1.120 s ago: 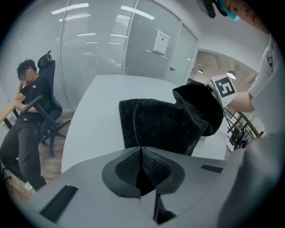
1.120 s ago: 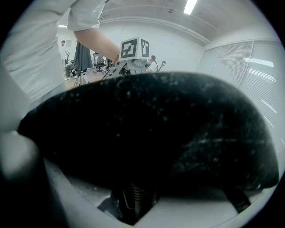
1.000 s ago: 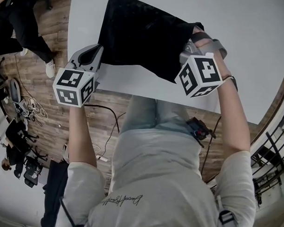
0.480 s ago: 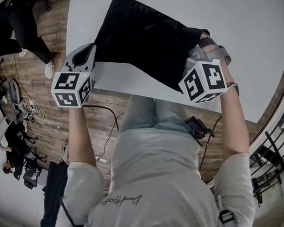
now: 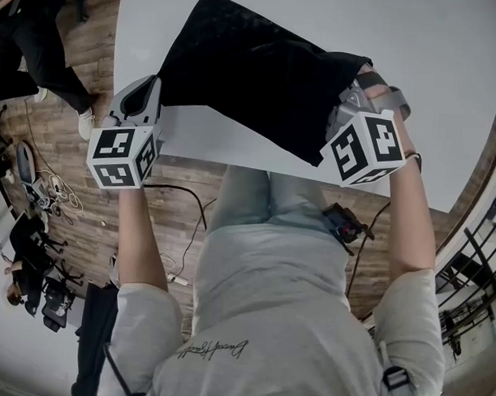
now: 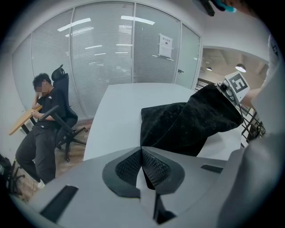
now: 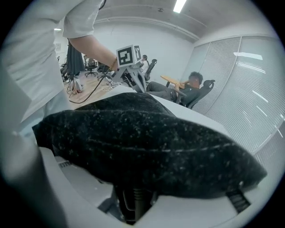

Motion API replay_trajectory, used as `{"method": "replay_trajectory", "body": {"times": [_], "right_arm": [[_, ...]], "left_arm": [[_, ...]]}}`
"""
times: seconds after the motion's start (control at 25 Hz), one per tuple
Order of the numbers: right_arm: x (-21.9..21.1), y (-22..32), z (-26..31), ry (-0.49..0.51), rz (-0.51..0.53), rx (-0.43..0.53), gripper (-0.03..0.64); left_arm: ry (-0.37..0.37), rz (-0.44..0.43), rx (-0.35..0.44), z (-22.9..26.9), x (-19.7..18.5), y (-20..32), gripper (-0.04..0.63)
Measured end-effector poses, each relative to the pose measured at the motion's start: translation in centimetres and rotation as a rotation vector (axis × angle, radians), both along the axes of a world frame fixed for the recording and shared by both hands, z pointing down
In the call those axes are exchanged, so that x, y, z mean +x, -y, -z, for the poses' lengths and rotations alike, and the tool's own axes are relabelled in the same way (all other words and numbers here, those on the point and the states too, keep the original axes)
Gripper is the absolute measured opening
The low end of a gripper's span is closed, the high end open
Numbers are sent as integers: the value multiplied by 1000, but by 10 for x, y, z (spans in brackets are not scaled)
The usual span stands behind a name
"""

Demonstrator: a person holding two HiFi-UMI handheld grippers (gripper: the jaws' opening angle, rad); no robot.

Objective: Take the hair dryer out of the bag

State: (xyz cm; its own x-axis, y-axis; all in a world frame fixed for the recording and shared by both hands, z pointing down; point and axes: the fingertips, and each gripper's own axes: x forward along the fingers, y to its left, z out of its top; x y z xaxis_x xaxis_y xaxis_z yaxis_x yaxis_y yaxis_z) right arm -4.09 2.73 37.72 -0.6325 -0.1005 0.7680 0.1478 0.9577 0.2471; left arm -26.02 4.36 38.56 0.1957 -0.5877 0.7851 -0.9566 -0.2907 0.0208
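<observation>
Head view: left tool [image 5: 151,84], right tool [image 5: 351,89] on black bag [image 5: 252,80]

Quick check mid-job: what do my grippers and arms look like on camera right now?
The left gripper and right gripper both have light grey moulded bodies, and each carries a white cube printed with black square markers. The left gripper's pads are dark with a cross-hatched texture. The arms are bare below a pale short-sleeved T-shirt. A thin dark band circles the right wrist.
</observation>
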Motion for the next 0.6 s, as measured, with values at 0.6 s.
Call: {"method": "replay_trajectory", "body": {"times": [0.6], "right_arm": [[5,-3,-8,47,58,50,219]], "left_arm": [[-228,-17,111,60,9,50,98]]}}
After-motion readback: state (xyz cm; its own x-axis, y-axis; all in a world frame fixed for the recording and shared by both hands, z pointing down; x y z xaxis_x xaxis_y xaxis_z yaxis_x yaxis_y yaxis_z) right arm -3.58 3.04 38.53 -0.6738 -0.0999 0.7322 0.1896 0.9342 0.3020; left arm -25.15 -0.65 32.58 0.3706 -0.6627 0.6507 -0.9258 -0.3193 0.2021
